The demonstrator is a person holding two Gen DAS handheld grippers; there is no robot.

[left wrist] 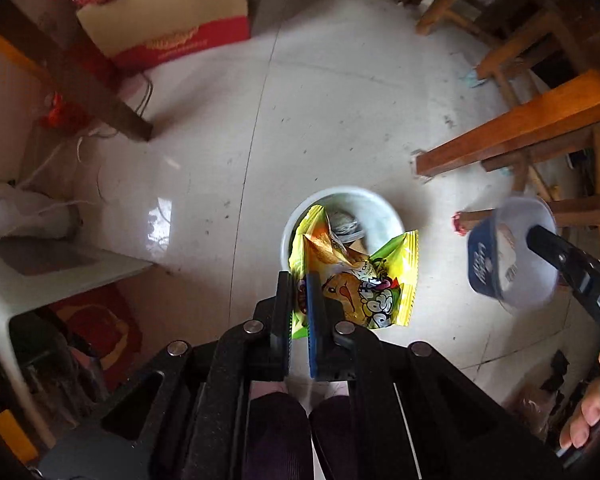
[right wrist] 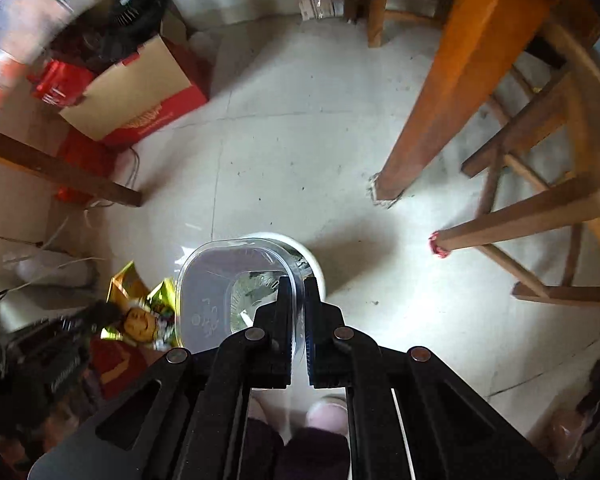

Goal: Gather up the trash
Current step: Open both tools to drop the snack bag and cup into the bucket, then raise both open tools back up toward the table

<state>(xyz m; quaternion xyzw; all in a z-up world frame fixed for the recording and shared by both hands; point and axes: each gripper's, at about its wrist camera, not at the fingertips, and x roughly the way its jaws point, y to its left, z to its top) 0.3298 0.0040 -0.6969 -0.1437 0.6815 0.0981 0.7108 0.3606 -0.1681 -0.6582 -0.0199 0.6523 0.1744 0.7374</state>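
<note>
A small white trash bin point(left wrist: 380, 208) stands on the tiled floor, with a crumpled grey scrap inside. My left gripper point(left wrist: 299, 280) is shut on a yellow-green snack wrapper point(left wrist: 364, 284) that hangs over the bin's opening. My right gripper point(right wrist: 298, 284) is shut on the rim of a clear plastic cup point(right wrist: 208, 300), held above the bin point(right wrist: 314, 260). In the left wrist view that cup point(left wrist: 508, 252) shows a blue label and floats right of the bin. The wrapper point(right wrist: 144, 316) appears at the left in the right wrist view.
Orange wooden table and chair legs point(left wrist: 512, 132) crowd the right side. A red and tan cardboard box point(left wrist: 168, 20) sits at the back left, with cables and a dark wooden leg point(left wrist: 80, 80) nearby. The person's feet point(left wrist: 300, 432) are below the grippers.
</note>
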